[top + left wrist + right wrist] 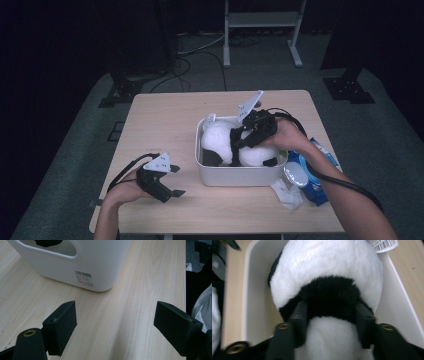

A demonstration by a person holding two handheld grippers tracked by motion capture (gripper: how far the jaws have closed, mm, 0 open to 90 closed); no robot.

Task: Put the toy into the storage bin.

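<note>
High view: right gripper (239,141) is down in the white bin (235,175), which sits right of centre on the counter (165,120). Its jaws straddle the black band of the panda plush (220,140), which lies inside the bin and fills most of it. Left gripper (172,181) rests low by the counter's near-left edge, well apart from the bin, jaws spread, holding nothing. A blue packet (312,172) and a crumpled white tissue (289,194) lie just beside the bin on its right.

Left gripper view: jaws wide apart over bare wood. The bin's end wall (100,267), with a barcode sticker (84,278) and a handle cutout, stands ahead of it, not touched.

Right gripper view: jaws sit either side of the plush's black midsection (328,300) and press into the fur, so it's pinching the plush, though fur hides how firm the hold is. The bin's walls are close on both sides. A hang tag (384,245) shows at the far end.

Step in hand looks like taking hold of the plush to lift it from the bin. To do it well: squeeze through the soft pile until the stuffing resists, lift straight up so the plush clears the rim without dragging, and bring the left gripper to the bin wall if the bin starts to rise.
</note>
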